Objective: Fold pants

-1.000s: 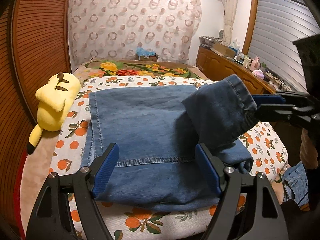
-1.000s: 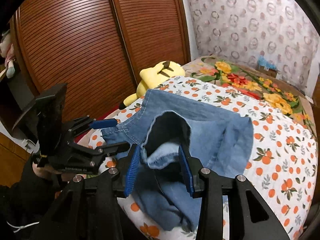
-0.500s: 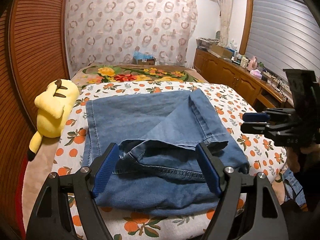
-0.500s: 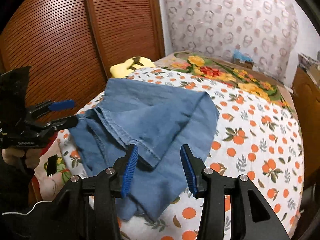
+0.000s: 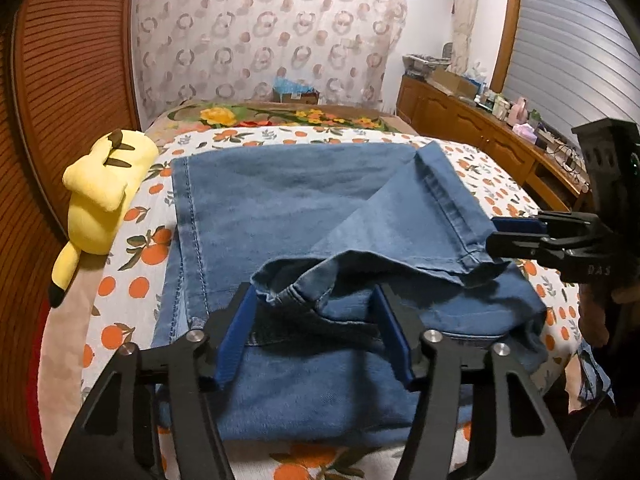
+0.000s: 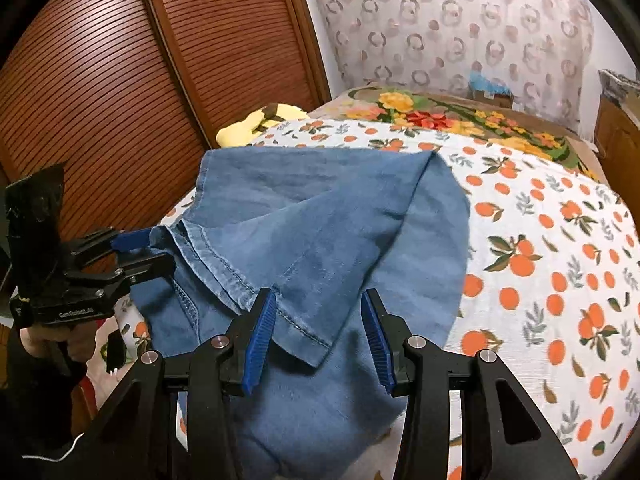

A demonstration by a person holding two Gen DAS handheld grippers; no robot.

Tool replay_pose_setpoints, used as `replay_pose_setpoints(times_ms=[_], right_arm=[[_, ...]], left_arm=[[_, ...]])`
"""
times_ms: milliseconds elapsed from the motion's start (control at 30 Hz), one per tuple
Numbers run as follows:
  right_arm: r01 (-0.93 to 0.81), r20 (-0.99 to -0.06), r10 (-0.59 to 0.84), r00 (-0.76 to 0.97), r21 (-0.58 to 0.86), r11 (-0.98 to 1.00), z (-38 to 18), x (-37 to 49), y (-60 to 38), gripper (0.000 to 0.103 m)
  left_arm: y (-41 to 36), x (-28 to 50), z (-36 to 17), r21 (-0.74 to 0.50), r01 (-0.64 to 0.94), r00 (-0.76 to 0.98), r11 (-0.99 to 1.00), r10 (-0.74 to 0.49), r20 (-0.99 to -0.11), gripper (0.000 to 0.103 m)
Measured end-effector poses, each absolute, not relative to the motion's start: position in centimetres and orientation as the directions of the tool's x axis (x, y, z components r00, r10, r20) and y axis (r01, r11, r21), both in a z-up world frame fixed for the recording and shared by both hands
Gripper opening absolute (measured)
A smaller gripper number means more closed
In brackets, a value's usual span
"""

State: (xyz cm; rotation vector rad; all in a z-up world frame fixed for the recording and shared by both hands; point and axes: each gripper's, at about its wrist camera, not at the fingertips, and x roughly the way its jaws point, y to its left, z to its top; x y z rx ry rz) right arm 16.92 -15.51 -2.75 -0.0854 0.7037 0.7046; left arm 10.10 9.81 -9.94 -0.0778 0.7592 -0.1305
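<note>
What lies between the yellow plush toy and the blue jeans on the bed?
Only a bare strip of the orange-print bedsheet separates the yellow plush toy from the blue jeans; the left wrist view shows it best.

Matt denim pants [image 5: 304, 208], slatted wood doors [image 6: 120, 80]

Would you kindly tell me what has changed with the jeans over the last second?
The right tongs have released the raised leg end; it now lies folded over the jeans. Both tongs came down; the left tongs are closing around the bunched hem without pressing it. The yellow plush toy has not moved.
</note>
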Motion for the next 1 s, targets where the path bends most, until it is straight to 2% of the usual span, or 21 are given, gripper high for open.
replay_pose_setpoints(times_ms=[100, 200, 267, 300, 367, 500, 767, 1000], right_arm=[[-0.617, -0.632, 0.566, 0.53, 0.17, 0.768, -3.3, 17.7, -15.0, 0.046], [-0.629, -0.631, 0.58, 0.515, 0.181, 0.756, -3.3, 18.2, -14.6, 0.046], [-0.636, -0.63, 0.588, 0.507, 0.186, 0.749, -3.2, 18.4, -14.3, 0.032], [-0.643, -0.633, 0.589, 0.502, 0.181, 0.744, -3.2, 18.5, -14.2, 0.014], [-0.653, -0.621, 0.591, 0.514, 0.163, 0.74, -2.7, 18.4, -13.9, 0.009], [-0.676, -0.562, 0.62, 0.547, 0.14, 0.723, -0.5, 17.8, -14.0, 0.005], [-0.715, -0.449, 0.663, 0.598, 0.074, 0.695, 6.0, 17.7, -13.1, 0.004], [-0.756, -0.421, 0.691, 0.588, 0.019, 0.655, 8.4, 18.1, -9.9, 0.004]], left_arm=[[9.8, 10.6, -10.2, -0.129, 0.095, 0.714, 0.987, -0.158, -0.682, 0.055], [9.8, 11.1, -10.5, -0.132, 0.097, 0.712, 0.986, -0.162, -0.683, 0.041], [9.8, 11.3, -10.7, -0.126, 0.091, 0.709, 0.988, -0.153, -0.689, 0.032], [9.8, 11.2, -10.7, -0.126, 0.093, 0.712, 0.988, -0.154, -0.685, 0.029], [9.7, 10.9, -10.6, -0.123, 0.095, 0.718, 0.988, -0.154, -0.678, 0.016], [9.6, 9.4, -9.2, -0.126, 0.101, 0.751, 0.987, -0.159, -0.64, 0.012], [9.6, 5.0, -4.1, -0.139, 0.128, 0.833, 0.982, -0.183, -0.522, 0.011], [10.4, 2.9, -2.0, -0.124, 0.104, 0.865, 0.987, -0.151, -0.478, 0.011]])
